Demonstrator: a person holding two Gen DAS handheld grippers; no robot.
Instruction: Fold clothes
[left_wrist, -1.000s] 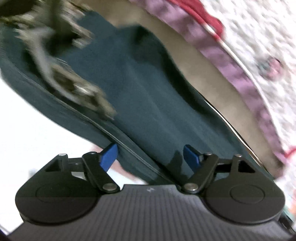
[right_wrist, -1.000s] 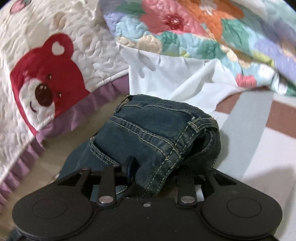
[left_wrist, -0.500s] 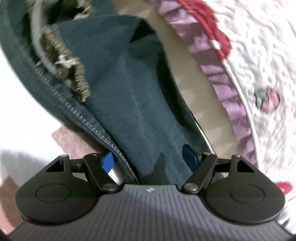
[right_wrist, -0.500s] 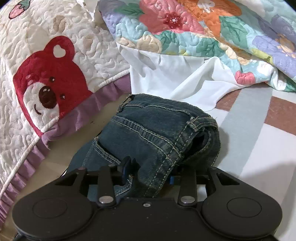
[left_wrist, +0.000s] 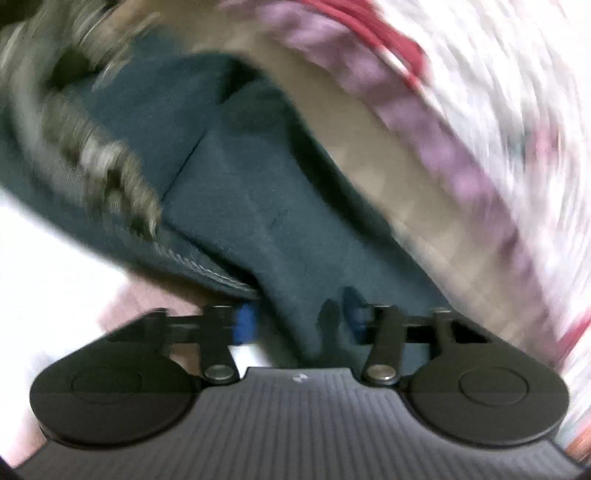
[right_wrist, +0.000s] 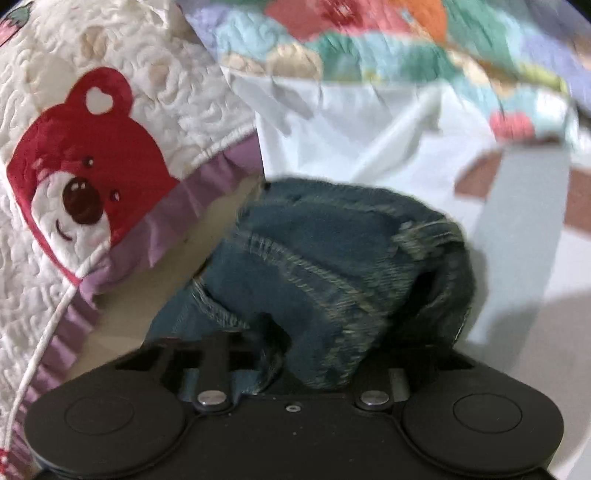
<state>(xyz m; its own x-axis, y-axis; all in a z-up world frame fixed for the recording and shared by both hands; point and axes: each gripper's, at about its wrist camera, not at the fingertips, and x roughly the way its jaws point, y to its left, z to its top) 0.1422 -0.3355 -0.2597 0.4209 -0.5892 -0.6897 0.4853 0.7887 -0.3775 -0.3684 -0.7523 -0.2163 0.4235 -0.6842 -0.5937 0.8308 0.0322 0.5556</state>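
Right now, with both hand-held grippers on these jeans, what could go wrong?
1. The left hand-held gripper is closing on a thin fold of the jeans near a hem; the bite may slip.
2. The right hand-held gripper is closing on a bunched wad, so layers may fold unevenly.
3. The bear quilt lies close by and could snag.

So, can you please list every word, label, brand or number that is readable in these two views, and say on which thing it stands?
No readable words or numbers in either view.
Left gripper body: one small pale mark, too small and blurred to read.
Jeans: no label visible.
Quilt: a red bear picture only, no text.
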